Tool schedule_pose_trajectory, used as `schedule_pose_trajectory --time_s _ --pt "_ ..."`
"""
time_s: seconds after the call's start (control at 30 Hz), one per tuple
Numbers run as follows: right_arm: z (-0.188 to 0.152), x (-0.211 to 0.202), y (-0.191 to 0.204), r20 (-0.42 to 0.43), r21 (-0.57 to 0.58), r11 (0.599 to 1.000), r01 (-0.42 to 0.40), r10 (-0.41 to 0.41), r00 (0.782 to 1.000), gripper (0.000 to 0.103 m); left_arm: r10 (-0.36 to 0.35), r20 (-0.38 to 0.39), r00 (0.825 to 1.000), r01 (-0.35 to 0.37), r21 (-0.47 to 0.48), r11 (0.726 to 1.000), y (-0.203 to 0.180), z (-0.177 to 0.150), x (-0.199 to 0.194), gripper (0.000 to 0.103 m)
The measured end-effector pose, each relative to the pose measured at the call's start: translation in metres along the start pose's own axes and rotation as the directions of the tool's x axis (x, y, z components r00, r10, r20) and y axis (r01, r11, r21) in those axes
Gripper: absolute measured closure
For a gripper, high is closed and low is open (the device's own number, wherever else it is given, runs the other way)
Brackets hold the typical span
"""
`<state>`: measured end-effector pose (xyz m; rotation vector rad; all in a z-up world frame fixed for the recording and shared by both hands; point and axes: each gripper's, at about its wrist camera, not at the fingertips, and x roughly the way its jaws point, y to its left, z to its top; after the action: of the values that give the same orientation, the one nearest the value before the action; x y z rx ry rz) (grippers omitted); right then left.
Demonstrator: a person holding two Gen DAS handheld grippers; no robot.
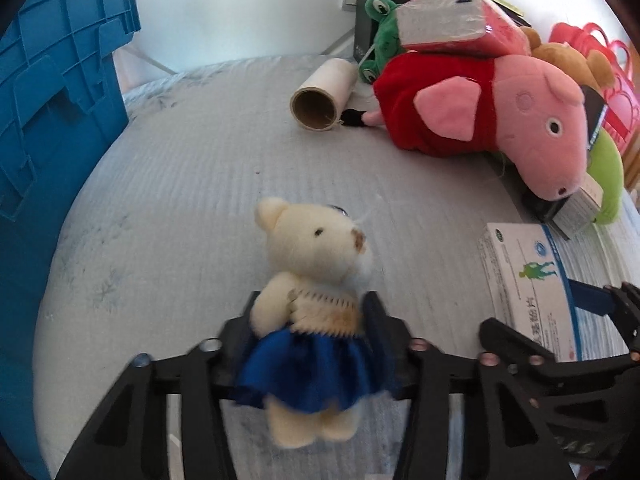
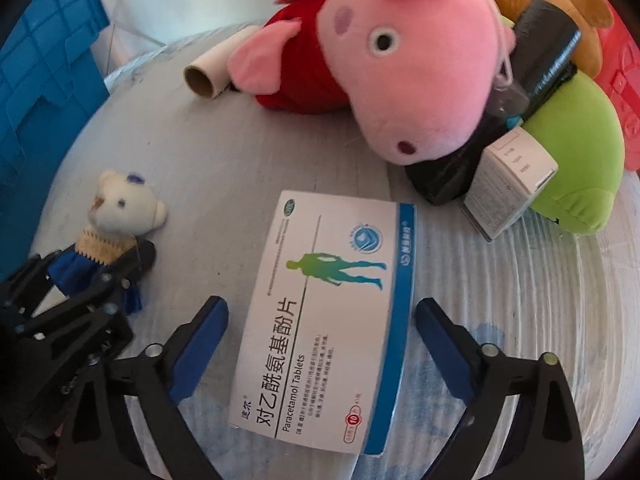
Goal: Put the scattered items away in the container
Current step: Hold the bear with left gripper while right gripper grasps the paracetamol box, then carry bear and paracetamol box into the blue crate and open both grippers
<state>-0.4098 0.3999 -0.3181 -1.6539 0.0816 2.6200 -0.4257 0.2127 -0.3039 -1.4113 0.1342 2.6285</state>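
My left fingers (image 1: 310,312) are clamping the small cream teddy bear (image 1: 310,264) at its waist, one finger on each side of its knitted top. My right fingers (image 2: 322,320) are standing wide open, straddling the white tablet box (image 2: 328,304) lying flat on the bed (image 2: 200,160), pads not touching it. The blue crate (image 1: 52,80) is sitting at the left, the pink pig plush (image 2: 400,52) beyond the box.

white box (image 2: 320,312), "Paracetamol Tablets", "对乙酰氨基酚片"
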Motion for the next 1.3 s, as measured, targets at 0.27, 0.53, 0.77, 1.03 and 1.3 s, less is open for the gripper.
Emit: schedule_pose_trajectory --time_s 0.27,0.53,0.77,1.03,1.3 --pt "-0.008 -0.008 0.000 0.029 0.012 1.000 -0.012 0.012 1.000 0.028 0.003 0.031 1.000 -0.003 0.021 1.000 -0.014 -0.011 -0.021 0.076" --pt "-0.033 -0.063 -0.007 0.120 0.046 0.999 -0.001 -0.004 0.993 0.028 -0.031 0.110 0.993 0.026 0.053 0.998 -0.029 -0.020 -0.075 0.076" --pt "-0.052 -0.142 -0.021 0.218 0.071 0.997 0.030 -0.045 0.975 0.028 -0.048 0.178 0.983 0.035 0.072 0.997 -0.036 -0.016 -0.143 0.076" --pt "-0.045 -0.225 -0.002 0.350 0.001 1.000 -0.002 0.001 0.937 0.028 0.020 0.288 0.957 -0.025 0.014 1.000 -0.028 -0.016 -0.235 0.076" --pt "-0.034 -0.307 0.046 0.460 -0.131 0.990 -0.057 0.112 0.881 0.028 0.158 0.375 0.913 -0.135 -0.086 0.987 0.022 -0.013 -0.316 0.076"
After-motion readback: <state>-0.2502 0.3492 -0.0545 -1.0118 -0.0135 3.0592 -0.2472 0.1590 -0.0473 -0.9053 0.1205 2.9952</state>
